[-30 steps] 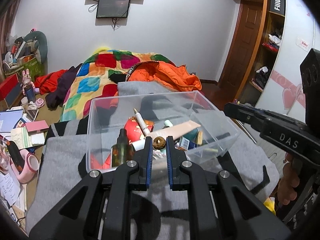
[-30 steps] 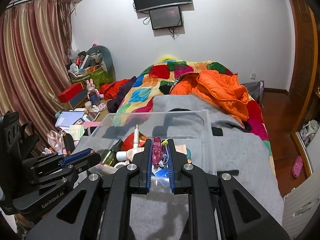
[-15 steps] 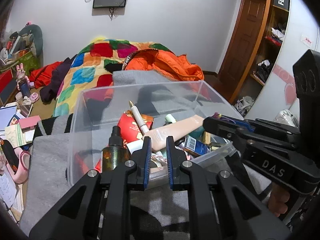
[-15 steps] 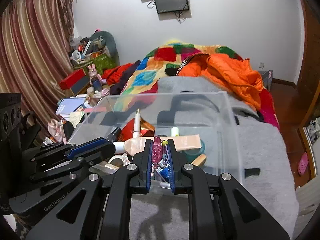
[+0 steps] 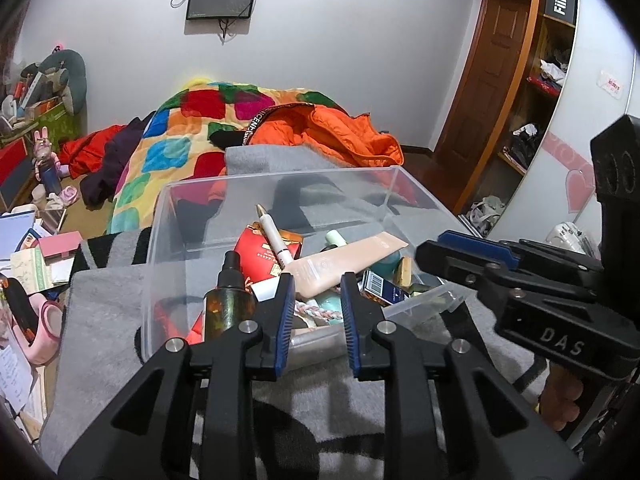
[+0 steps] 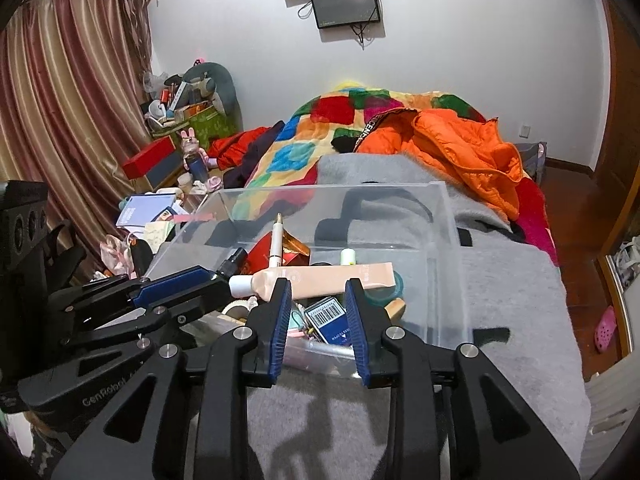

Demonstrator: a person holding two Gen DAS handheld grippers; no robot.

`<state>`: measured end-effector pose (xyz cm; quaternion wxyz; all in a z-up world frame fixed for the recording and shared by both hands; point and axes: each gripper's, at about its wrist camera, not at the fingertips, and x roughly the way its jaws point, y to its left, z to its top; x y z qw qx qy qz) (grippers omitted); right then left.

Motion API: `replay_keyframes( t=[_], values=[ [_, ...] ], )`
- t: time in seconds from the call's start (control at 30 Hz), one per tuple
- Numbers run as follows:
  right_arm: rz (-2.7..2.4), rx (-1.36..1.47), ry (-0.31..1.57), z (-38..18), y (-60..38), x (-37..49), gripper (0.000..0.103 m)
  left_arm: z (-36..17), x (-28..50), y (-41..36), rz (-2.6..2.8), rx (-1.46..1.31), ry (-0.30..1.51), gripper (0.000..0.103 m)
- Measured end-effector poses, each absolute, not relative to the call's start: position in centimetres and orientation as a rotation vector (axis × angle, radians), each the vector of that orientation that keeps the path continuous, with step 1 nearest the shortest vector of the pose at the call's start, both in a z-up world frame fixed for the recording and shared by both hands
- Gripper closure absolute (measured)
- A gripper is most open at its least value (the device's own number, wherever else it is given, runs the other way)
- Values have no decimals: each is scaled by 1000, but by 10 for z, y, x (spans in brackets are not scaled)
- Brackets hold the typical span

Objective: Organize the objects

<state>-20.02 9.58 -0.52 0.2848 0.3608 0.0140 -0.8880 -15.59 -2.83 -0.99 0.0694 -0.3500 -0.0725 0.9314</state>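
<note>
Many toiletries [image 5: 348, 260], clear bin [image 5: 280, 178], grey blanket [image 5: 104, 308]

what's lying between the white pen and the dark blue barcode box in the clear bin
The beige cosmetic tube lies crosswise between the white pen and the dark blue barcode box in the clear plastic bin, clearest in the right wrist view.

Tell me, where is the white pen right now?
The white pen is inside the clear box, leaning tip-up on the red packet. In both views it sits left of middle, beside the peach tube.
</note>
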Motion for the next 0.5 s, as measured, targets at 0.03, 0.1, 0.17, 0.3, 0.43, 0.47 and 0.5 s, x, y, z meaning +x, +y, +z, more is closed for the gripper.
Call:
replay_keyframes(
  t=[0.03, 0.1, 0.17, 0.3, 0.43, 0.47, 0.5],
  values=[
    [-2377, 961, 38, -4, 97, -198, 76, -9, -154, -28, 2807, -1052, -218, 78],
    [-2381, 952, 44, -1, 101, -194, 67, -6, -150, -29, 2818, -1044, -217, 68],
    [-2390, 938, 55, 1, 105, -188, 56, -3, -145, -29, 2838, -1029, -202, 50],
    [-2423, 890, 62, 6, 113, -174, 34, 4, -130, -26, 2879, -982, -162, 36],
    [-2485, 825, 83, 11, 124, -159, 21, 9, -117, -24, 2899, -968, -147, 20],
    [-2503, 803, 81, 12, 128, -155, 20, 10, -114, -24, 2905, -964, -149, 17],
    [-2513, 791, 77, 12, 131, -152, 19, 10, -110, -24, 2913, -955, -152, 12]
  ],
)
